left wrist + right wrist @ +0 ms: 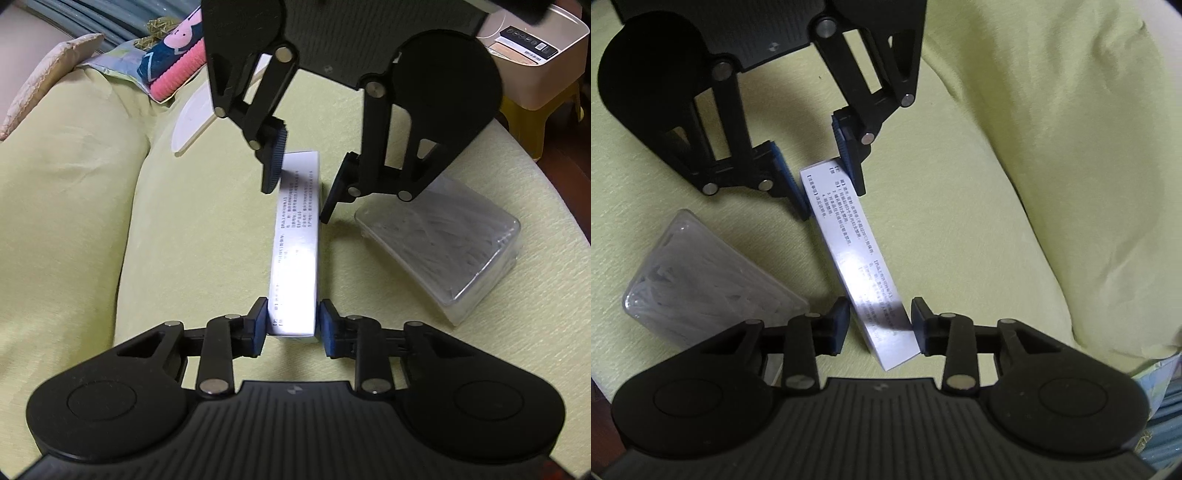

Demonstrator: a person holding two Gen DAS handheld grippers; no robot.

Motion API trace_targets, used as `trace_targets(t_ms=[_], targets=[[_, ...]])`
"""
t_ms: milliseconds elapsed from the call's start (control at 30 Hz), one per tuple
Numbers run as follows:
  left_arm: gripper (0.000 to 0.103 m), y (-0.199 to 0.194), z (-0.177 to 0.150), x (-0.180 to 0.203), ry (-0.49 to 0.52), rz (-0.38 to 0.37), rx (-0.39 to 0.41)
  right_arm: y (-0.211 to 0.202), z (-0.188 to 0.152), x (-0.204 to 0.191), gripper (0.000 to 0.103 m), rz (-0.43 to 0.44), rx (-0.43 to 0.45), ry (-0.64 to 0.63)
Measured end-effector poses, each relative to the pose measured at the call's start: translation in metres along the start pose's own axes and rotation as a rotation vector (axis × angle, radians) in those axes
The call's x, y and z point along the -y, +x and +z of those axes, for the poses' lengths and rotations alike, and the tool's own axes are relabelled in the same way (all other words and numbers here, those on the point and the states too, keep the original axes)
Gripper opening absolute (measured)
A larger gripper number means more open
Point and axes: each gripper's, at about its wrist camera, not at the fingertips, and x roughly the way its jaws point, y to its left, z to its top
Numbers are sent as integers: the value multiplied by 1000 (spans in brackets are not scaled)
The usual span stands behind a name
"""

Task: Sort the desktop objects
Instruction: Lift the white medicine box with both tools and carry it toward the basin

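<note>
A long white box (295, 240) printed with small text spans the gap between my two grippers, above a yellow-green cushion (203, 221). My left gripper (293, 326) is shut on its near end, with both blue pads pressed against the box's sides. Seen from the right wrist, the box (857, 251) runs tilted. My right gripper (881, 325) straddles its other end and is open, wider than the box. The left gripper (831, 199) shows at the top there, and the right gripper (295, 203) shows at the top of the left wrist view.
A clear plastic case (439, 243) (705, 280) of grey sticks lies on the cushion beside the box. A white disc (192, 122) and a pink ribbed item (181, 70) lie farther back. A white appliance (535, 55) stands on a yellow stool. A raised cushion roll (1071, 166) borders the seat.
</note>
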Motion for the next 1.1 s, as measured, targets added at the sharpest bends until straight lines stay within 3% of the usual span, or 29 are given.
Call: trace_targets(t_ms=[200,333,467,833,1000,1100], targets=[[34,-1,16,-11,26,16,11,-16,-19,2,31,-36,-2,18],[34,-2,27,-21,44,32,23,-38,-6,22,31,-66,-3,21],[34,-8,40,-30,69,50,36,-47,-18,21,31,-99,-4,36],[33,-22,108,-25,167,87,110,-107,-68,9,31,-219,-41,123],[32,-29,174,13,235,76,190,-111,-98,28,31,-285,-106,194],[32,-66,187,78,278,56,244,-142,-136,17,31,-319,-157,233]])
